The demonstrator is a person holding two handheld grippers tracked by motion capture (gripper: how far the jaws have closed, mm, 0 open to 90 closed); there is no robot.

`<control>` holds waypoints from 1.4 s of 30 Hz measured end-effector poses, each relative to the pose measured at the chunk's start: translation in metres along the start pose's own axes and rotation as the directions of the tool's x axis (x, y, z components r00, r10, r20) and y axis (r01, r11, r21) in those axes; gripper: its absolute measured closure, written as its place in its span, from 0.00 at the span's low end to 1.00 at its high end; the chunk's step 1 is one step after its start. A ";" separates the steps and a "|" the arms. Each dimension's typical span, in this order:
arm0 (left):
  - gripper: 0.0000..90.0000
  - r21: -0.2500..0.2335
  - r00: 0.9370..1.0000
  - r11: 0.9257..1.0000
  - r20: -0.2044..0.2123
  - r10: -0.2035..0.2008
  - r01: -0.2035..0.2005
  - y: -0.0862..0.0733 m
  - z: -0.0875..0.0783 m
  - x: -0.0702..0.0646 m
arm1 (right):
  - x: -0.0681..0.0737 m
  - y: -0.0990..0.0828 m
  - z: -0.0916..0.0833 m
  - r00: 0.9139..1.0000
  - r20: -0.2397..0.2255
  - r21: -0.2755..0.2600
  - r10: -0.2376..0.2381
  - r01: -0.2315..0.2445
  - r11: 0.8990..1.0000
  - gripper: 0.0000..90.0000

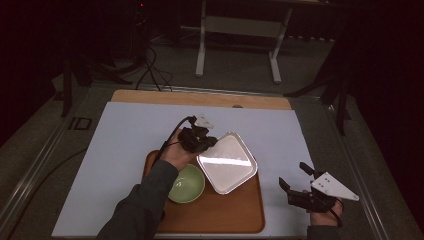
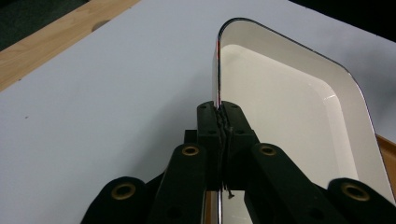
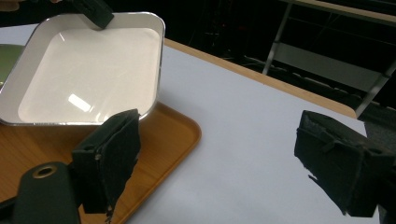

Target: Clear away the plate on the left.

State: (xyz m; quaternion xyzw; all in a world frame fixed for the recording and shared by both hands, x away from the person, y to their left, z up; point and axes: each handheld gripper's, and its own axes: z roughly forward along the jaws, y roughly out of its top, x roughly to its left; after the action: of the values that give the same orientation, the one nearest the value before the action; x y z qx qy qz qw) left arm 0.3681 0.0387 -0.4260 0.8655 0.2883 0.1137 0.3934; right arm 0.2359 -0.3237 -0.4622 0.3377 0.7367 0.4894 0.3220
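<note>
Thin-rim pinch on the dish, with my other tool idle off to the side.

On the pale sheet-covered table (image 1: 130, 135) sits the brown wooden tray (image 1: 235, 210), and my square white enamel dish with a dark rim (image 1: 228, 162) rests partly on that tray, its far corner hanging over the tray edge above the sheet. My left gripper (image 1: 207, 142) has its jaws pressed together on the dish's thin wall at one corner. That hold is narrow and off-centre, so I judge the dish could pivot and droop if I lift it, or slip out on the glossy enamel. A swing could knock the round pale green bowl (image 1: 186, 184) just beside it on the tray. My right gripper (image 1: 294, 181) hangs off the tray's right side with its jaws spread and nothing between them, so it gives no support.
</note>
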 end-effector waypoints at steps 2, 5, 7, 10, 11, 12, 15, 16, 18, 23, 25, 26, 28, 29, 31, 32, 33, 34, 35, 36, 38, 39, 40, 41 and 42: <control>0.98 0.009 1.000 1.000 0.003 0.011 -0.011 0.001 0.003 -0.003 | 0.000 0.000 0.000 1.000 0.000 0.000 -0.001 0.001 1.000 0.15; 0.98 0.024 1.000 0.999 0.006 0.029 -0.029 0.001 0.008 -0.006 | 0.000 0.000 0.000 1.000 0.000 -0.001 0.000 0.000 1.000 0.15; 0.98 0.040 0.999 0.998 0.009 0.048 -0.048 0.001 0.011 -0.008 | 0.000 0.000 0.000 1.000 -0.001 0.000 0.000 0.000 1.000 0.15; 0.98 0.055 0.998 0.997 0.011 0.061 -0.062 0.000 0.014 -0.013 | 0.000 0.000 0.000 1.000 -0.001 0.000 0.001 -0.001 1.000 0.15; 0.98 0.065 0.998 0.995 0.014 0.069 -0.070 0.000 0.015 -0.014 | 0.000 0.000 0.000 1.000 0.000 -0.001 0.001 -0.001 1.000 0.15; 0.98 0.070 0.997 0.995 0.016 0.075 -0.076 0.000 0.016 -0.015 | 0.000 0.000 0.000 1.000 0.000 -0.001 0.001 -0.001 1.000 0.15; 0.98 0.089 0.995 0.991 0.025 0.098 -0.100 0.000 0.018 -0.020 | 0.000 0.000 -0.001 1.000 0.000 -0.002 0.000 0.000 1.000 0.15; 0.98 0.095 0.994 0.990 0.031 0.104 -0.106 0.000 0.019 -0.021 | 0.000 0.000 -0.001 1.000 0.001 -0.001 0.000 0.000 1.000 0.15; 0.98 0.103 0.993 0.988 0.040 0.114 -0.117 -0.001 0.020 -0.023 | 0.000 0.000 0.000 1.000 0.000 -0.001 0.000 0.000 1.000 0.15; 0.98 0.125 0.987 0.981 0.072 0.141 -0.149 -0.002 0.024 -0.028 | 0.000 0.000 -0.001 1.000 0.001 0.000 0.000 0.000 1.000 0.15; 0.97 0.134 0.986 0.978 0.083 0.148 -0.158 -0.003 0.026 -0.030 | -0.001 0.000 -0.001 1.000 0.003 -0.002 0.001 -0.001 1.000 0.15; 0.97 0.136 0.985 0.978 0.088 0.146 -0.157 -0.004 0.027 -0.031 | -0.001 0.000 -0.002 1.000 0.004 -0.003 0.004 -0.004 1.000 0.15; 0.97 0.143 0.984 0.976 0.095 0.149 -0.162 -0.005 0.028 -0.032 | -0.001 0.000 -0.002 1.000 0.005 -0.004 0.004 -0.004 1.000 0.15; 0.97 0.141 0.984 0.977 0.100 0.148 -0.162 -0.005 0.029 -0.032 | -0.001 0.000 -0.002 1.000 0.005 -0.003 0.004 -0.004 1.000 0.15; 0.97 0.147 0.982 0.975 0.109 0.154 -0.169 -0.006 0.030 -0.034 | -0.001 0.000 -0.001 1.000 0.004 -0.001 0.001 -0.001 1.000 0.15; 0.97 0.151 0.981 0.973 0.113 0.156 -0.172 -0.006 0.031 -0.035 | -0.001 0.000 -0.001 1.000 0.003 -0.001 0.001 -0.001 1.000 0.15; 0.97 0.154 0.981 0.973 0.116 0.157 -0.174 -0.007 0.032 -0.036 | -0.001 0.000 -0.001 1.000 0.002 -0.001 0.000 0.000 1.000 0.15; 0.97 0.161 0.980 0.970 0.118 0.162 -0.180 -0.008 0.033 -0.037 | -0.001 0.000 -0.001 1.000 0.002 -0.001 0.000 0.000 1.000 0.15; 0.98 0.166 0.979 0.969 0.122 0.165 -0.184 -0.008 0.035 -0.038 | -0.001 0.000 -0.001 1.000 0.002 -0.002 0.000 0.000 1.000 0.15; 0.98 0.168 0.977 0.967 0.126 0.170 -0.190 -0.009 0.035 -0.038 | -0.001 0.000 -0.001 1.000 0.003 -0.001 0.001 -0.001 1.000 0.15; 0.98 0.174 0.977 0.966 0.133 0.169 -0.191 -0.010 0.038 -0.040 | -0.001 0.000 -0.001 1.000 0.003 -0.001 0.000 0.000 1.000 0.15; 0.98 0.176 0.976 0.965 0.135 0.170 -0.192 -0.010 0.039 -0.041 | -0.001 0.000 -0.001 1.000 0.003 -0.001 0.001 -0.001 1.000 0.15; 0.98 0.178 0.976 0.965 0.136 0.171 -0.193 -0.010 0.040 -0.041 | -0.001 0.000 -0.001 1.000 0.003 -0.001 0.001 -0.001 1.000 0.15; 0.98 0.181 0.975 0.964 0.138 0.172 -0.196 -0.010 0.040 -0.041 | -0.001 0.000 -0.001 1.000 0.002 -0.001 0.001 -0.001 1.000 0.15; 0.98 0.180 0.976 0.965 0.139 0.169 -0.193 -0.010 0.041 -0.041 | -0.001 0.000 -0.001 1.000 0.002 -0.001 0.001 -0.001 1.000 0.15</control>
State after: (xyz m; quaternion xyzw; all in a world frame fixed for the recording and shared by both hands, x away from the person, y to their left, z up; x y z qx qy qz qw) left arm 0.3484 -0.0051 -0.4596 0.9274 0.1931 0.0677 0.3130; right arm 0.2355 -0.3248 -0.4620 0.3382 0.7360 0.4897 0.3226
